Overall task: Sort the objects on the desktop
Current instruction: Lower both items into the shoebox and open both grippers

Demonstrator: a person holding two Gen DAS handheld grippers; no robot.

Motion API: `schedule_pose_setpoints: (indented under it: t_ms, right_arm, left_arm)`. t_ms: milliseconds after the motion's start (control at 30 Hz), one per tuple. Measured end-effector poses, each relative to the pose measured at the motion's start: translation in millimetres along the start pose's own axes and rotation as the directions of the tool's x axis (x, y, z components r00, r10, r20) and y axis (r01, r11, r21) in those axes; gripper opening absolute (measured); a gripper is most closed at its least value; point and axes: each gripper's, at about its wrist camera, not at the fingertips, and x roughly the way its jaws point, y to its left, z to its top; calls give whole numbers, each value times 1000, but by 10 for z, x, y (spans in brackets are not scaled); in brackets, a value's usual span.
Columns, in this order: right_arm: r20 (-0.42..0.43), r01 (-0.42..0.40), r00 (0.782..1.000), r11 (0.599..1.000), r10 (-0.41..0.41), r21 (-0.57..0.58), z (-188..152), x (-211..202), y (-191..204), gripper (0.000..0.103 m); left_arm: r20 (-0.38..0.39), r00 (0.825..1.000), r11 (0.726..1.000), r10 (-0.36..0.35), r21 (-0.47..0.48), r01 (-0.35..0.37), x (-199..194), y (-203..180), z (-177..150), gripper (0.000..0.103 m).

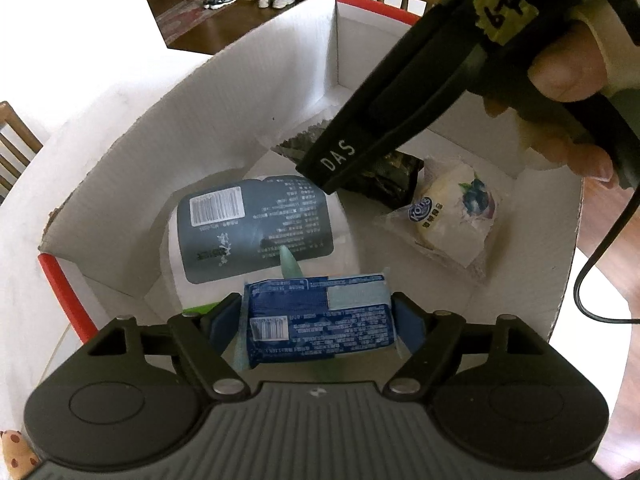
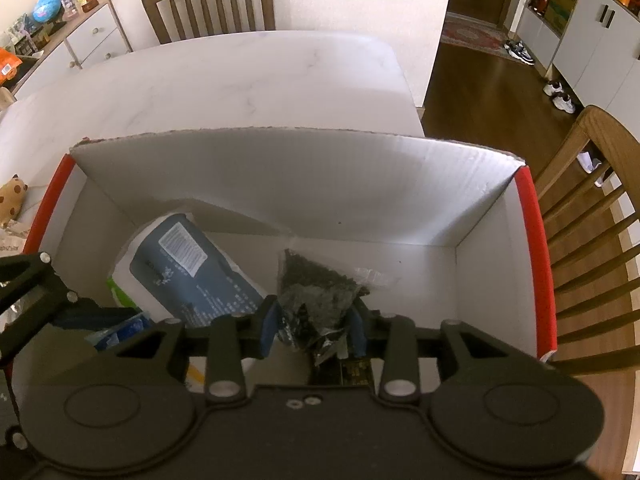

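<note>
A white cardboard box [image 1: 256, 92] with red rims lies under both grippers. My left gripper [image 1: 316, 324] is shut on a blue snack packet [image 1: 320, 308], with a pad at each end of it, just above a tissue pack with a grey label [image 1: 256, 232]. My right gripper [image 2: 314, 326] reaches into the box, and its blue pads touch both sides of a dark crinkled snack bag [image 2: 316, 292]. In the left wrist view the right gripper [image 1: 324, 172] comes in from the upper right over that dark bag [image 1: 396, 180]. A hand holds it.
A clear-wrapped bread packet [image 1: 448, 216] lies in the box beside the dark bag. The box stands on a white marble table [image 2: 240, 80]. Wooden chairs [image 2: 212, 0] stand at the far and right sides. A spotted plush toy [image 2: 12, 196] sits left of the box. A black cable [image 1: 592, 280] hangs at right.
</note>
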Motion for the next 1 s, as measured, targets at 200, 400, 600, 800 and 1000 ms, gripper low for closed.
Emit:
schedule_pose_setpoints:
  t_ms: [200, 400, 600, 800, 1000]
  right_arm:
    - [18, -6, 1000, 1000, 6, 12, -8, -50, 14, 54]
    - [53, -11, 999, 1000, 10, 12, -7, -221, 40, 66]
    - [80, -8, 997, 1000, 7, 19, -1, -441, 54, 70]
    - [109, -1, 994, 999, -3, 33, -43, -645, 82, 73]
    - [137, 2, 991, 999, -9, 52, -71, -793, 140, 74]
  left_arm:
    - [24, 1000, 1000, 7, -17, -6, -115, -2, -29, 83]
    - [49, 999, 998, 7, -57, -4, -251, 34, -45, 88]
    - [96, 995, 998, -14, -66, 21, -401, 26, 11, 90]
    - [147, 988, 998, -35, -54, 43, -560, -34, -62, 98]
    - [190, 981, 998, -41, -48, 51, -737, -57, -150, 98]
